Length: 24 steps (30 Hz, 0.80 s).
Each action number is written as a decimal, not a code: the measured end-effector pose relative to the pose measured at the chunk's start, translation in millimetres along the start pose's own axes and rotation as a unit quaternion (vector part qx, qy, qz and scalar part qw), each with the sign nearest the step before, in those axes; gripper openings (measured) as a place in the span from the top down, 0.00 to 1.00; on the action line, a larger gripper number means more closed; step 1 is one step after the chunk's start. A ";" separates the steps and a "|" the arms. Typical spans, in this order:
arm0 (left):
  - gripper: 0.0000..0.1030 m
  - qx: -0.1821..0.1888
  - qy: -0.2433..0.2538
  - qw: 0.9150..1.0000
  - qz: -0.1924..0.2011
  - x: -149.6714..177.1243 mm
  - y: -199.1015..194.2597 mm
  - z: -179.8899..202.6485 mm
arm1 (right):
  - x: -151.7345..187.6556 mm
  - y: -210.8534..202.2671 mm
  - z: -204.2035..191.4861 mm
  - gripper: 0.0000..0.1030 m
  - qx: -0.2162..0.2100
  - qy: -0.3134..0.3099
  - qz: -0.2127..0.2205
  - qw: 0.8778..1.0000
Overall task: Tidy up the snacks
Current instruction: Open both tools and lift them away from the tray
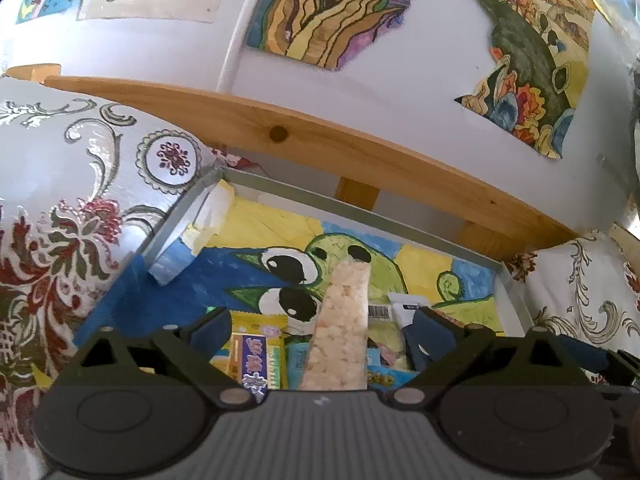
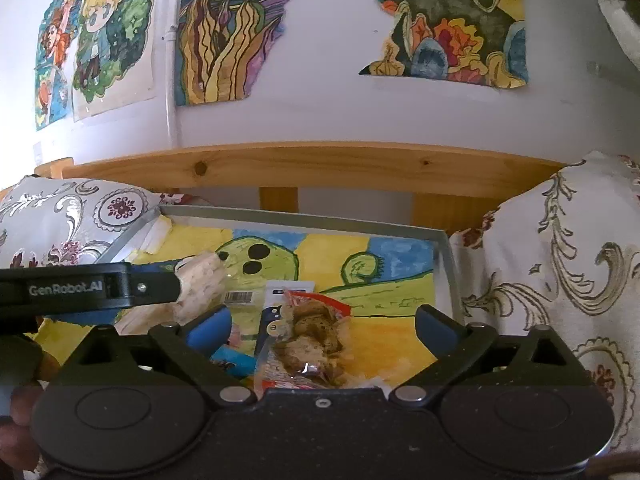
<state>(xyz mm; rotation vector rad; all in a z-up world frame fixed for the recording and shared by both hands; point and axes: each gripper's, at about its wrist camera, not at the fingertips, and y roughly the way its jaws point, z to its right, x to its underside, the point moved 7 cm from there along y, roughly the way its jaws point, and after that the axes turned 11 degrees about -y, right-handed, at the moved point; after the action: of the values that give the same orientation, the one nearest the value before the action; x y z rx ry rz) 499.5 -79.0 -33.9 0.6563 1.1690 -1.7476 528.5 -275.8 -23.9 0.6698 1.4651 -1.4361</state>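
While rice cracker bar [image 1: 340, 328] stands between widely parted left gripper [image 1: 320, 332] fingers, grip cannot be confirmed. Right gripper [image 2: 324, 328] jaws wide, hovering above clear-wrapped pastry packet [image 2: 308, 340] on painted tray [image 2: 444, 248]. Step judged: picking snacks. Next: closing on packet required.

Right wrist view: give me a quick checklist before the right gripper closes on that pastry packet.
1. Right gripper open: ok.
2. Pastry packet between its fingers: ok, gaps on both sides.
3. Left gripper out of the way: ok, off to the left by the rice cracker bar.
4. Neighbours clear: not ok, a white and blue packet lies against the pastry packet.
5. Finger height over the tray: cannot tell.
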 end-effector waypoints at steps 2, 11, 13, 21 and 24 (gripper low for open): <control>0.01 -0.001 0.001 1.000 0.003 -0.2 -4.5 -2.5 | -0.3 -4.0 1.8 0.01 0.002 0.002 0.000 1.000; 0.01 -0.015 -0.002 1.000 0.000 4.9 -28.9 -17.9 | 1.4 -23.3 -1.9 0.01 0.002 -0.002 -0.005 1.000; 0.01 -0.016 0.001 1.000 0.003 4.7 -36.4 -18.6 | 1.1 -28.6 -4.4 0.01 0.001 -0.003 -0.005 1.000; 0.00 -0.018 0.015 1.000 0.018 4.6 -66.2 -17.7 | -4.1 -52.0 -10.3 0.01 0.003 -0.003 0.003 1.000; 0.00 -0.021 0.018 0.999 0.022 5.5 -74.1 -17.6 | -6.3 -60.9 -11.3 0.01 0.007 0.001 0.006 1.000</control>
<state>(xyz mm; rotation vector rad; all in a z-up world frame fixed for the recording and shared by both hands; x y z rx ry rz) 430.0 -54.6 -13.8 0.6861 1.2051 -1.6764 474.7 -273.4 7.2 0.6873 1.4515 -1.4369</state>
